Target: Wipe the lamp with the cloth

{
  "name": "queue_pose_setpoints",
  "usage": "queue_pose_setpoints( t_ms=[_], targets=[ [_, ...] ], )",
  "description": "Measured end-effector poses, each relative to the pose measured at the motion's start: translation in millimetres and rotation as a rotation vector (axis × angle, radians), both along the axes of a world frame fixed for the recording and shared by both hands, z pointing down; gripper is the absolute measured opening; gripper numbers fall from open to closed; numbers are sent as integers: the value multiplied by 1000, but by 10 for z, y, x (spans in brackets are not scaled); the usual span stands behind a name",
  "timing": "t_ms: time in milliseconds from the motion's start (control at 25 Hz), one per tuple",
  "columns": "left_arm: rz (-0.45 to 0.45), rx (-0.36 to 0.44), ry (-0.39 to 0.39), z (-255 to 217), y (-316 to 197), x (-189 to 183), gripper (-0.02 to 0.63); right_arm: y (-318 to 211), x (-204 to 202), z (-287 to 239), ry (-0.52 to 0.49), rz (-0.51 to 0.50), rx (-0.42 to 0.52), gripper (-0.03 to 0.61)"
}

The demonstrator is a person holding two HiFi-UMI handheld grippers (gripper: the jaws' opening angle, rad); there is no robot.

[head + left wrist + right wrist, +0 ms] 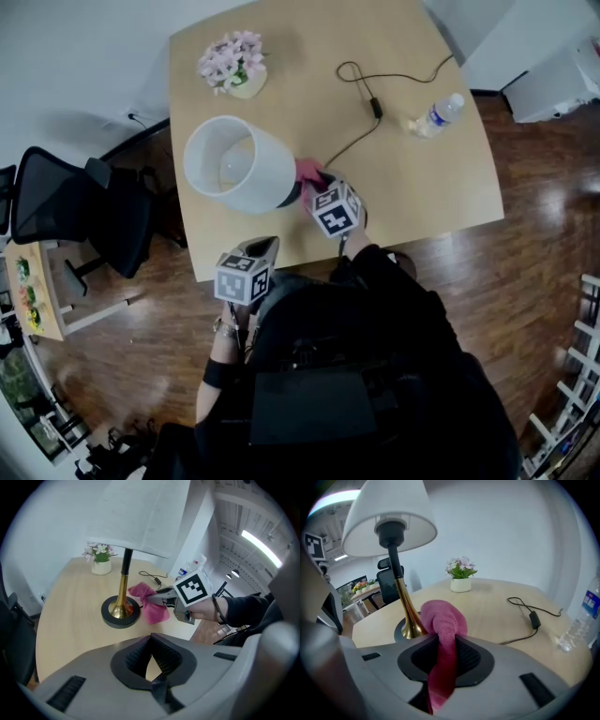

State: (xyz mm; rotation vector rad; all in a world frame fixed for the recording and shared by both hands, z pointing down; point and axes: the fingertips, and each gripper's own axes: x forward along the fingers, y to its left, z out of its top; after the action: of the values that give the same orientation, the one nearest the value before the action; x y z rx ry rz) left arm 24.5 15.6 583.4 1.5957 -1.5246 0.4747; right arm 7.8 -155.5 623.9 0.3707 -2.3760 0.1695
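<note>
Judging by the layout, the wipe is at the foot of the table lamp (239,164). The pink cloth (443,620) is already picked up and brought to the lamp, but no view shows which parts have been cleaned. I would count the white shade, the brass stem and the black base as all left to do.

The right gripper (443,641) has its jaws partly closed and clamped on the cloth. A bunched end pokes out past the tips and a tail hangs down between the pads. In the right gripper view the brass stem rises at 10 o'clock from that bunched end, just beside it. In the left gripper view the cloth (150,604) lies at 3 o'clock of the base, at its rim. I cannot tell whether it presses on the base.

The left gripper (151,660) has its jaws drawn together on nothing, with only a sliver of table showing between the pads. In the head view it hangs at 6 o'clock of the shade, off the edge of the wooden table (422,187), well apart from the cloth (307,171).
</note>
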Motion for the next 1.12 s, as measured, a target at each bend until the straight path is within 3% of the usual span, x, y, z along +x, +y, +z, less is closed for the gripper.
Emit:
queue_pose_setpoints(
  t_ms=[320,560,960,1120],
  targets=[
    [-23,-20,11,-40,-10,440,-8,-2,925,-479,-50,57,-107,89],
    [-17,7,-1,-123,145,405,-8,320,1455,-551,-35,110,-162,89],
    [25,54,3,-161,256,319,-8,487,1635,-547,2,185,-143,89],
    [25,57,2,-165,310,258,-8,312,1734,-463,25,240,-133,89]
  ],
)
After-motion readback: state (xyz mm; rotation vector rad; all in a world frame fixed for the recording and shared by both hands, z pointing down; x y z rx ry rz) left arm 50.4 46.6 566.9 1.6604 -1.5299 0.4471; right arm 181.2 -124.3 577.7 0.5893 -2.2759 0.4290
